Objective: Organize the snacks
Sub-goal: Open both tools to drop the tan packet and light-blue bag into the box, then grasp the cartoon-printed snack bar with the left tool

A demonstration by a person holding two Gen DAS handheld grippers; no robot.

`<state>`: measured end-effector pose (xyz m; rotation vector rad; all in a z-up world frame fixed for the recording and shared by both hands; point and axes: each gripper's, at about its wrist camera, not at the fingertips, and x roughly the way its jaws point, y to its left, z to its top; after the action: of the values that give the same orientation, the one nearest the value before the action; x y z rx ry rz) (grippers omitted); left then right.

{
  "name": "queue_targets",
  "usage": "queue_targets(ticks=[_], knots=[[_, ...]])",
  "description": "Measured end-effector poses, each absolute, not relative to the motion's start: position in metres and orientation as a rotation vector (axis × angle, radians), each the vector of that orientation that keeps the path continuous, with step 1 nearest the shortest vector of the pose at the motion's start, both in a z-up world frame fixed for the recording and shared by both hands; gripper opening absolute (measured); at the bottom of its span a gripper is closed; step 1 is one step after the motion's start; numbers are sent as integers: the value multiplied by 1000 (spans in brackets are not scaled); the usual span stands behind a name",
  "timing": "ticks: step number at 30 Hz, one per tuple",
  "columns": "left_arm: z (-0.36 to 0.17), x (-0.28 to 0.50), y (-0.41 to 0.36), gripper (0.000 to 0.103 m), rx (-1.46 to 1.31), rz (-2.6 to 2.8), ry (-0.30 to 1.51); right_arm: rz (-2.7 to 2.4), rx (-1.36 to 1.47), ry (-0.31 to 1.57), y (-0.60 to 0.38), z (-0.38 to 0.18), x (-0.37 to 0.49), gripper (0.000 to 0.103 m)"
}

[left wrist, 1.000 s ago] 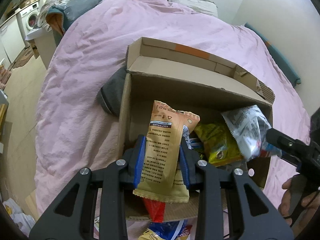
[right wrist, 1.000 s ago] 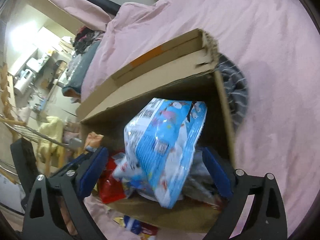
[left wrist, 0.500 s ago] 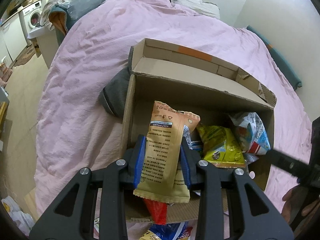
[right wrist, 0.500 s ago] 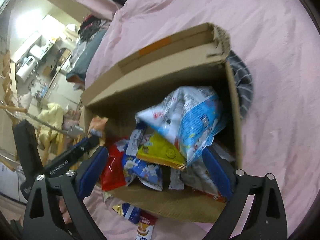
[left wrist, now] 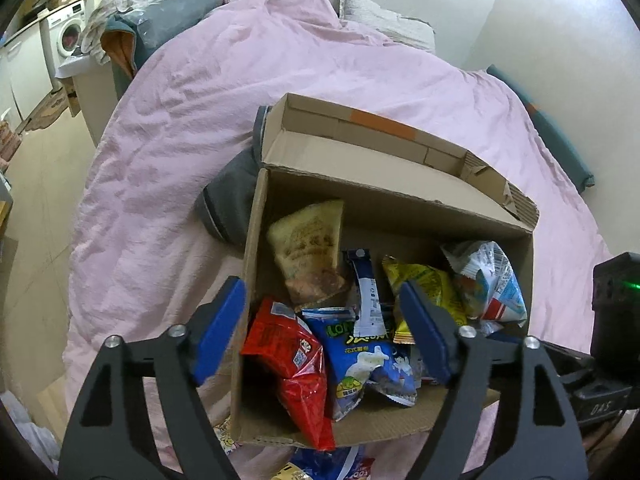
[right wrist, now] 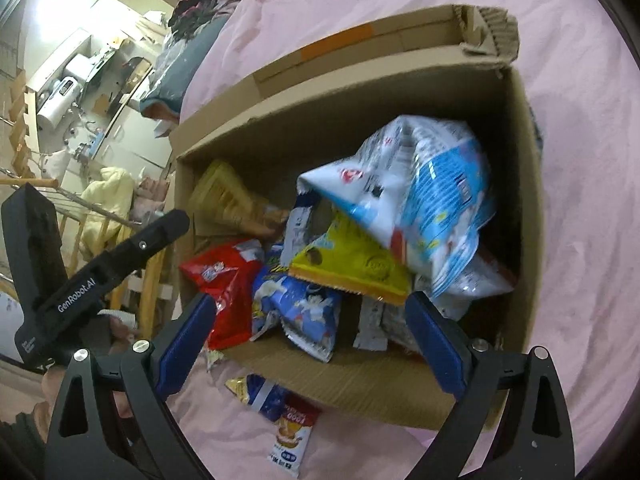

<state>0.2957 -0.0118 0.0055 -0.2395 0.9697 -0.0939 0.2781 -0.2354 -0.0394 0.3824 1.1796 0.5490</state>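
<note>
A cardboard box point(left wrist: 396, 196) on the pink bed holds several snack packets. A tan packet point(left wrist: 310, 248) leans against its back left corner; it also shows in the right wrist view point(right wrist: 228, 200). A light blue and white bag point(right wrist: 424, 196) lies at the right, a yellow one point(right wrist: 352, 264), a red one point(left wrist: 292, 356) and a blue one point(left wrist: 360, 344) in front. My left gripper point(left wrist: 324, 332) is open and empty over the box's front left. My right gripper point(right wrist: 312, 336) is open and empty above the front wall point(right wrist: 360, 380).
A snack packet point(right wrist: 284, 412) lies on the pink duvet point(left wrist: 180, 140) in front of the box. A grey garment point(left wrist: 232, 200) sits against the box's left side. The bed edge drops to the floor at the left, with a washing machine point(left wrist: 68, 36) beyond.
My left gripper has opened and the tan packet has dropped into the box's back left corner. The light blue bag has left my open right gripper and settled at the box's right.
</note>
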Motion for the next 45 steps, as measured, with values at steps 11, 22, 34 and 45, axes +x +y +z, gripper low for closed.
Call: queue_targets(ticks=[11, 22, 34, 45], knots=[[8, 281, -8, 79, -214, -61, 971, 535, 365, 1130, -239, -25, 260, 98], [22, 246, 20, 79, -139, 20, 969, 505, 328, 1083, -234, -10, 237, 98], [-16, 218, 65, 79, -189, 88, 1112, 480, 323, 1129, -230, -25, 201, 98], [-100, 227, 35, 78, 50, -47, 1383, 443, 306, 1201, -244, -50, 172, 98]])
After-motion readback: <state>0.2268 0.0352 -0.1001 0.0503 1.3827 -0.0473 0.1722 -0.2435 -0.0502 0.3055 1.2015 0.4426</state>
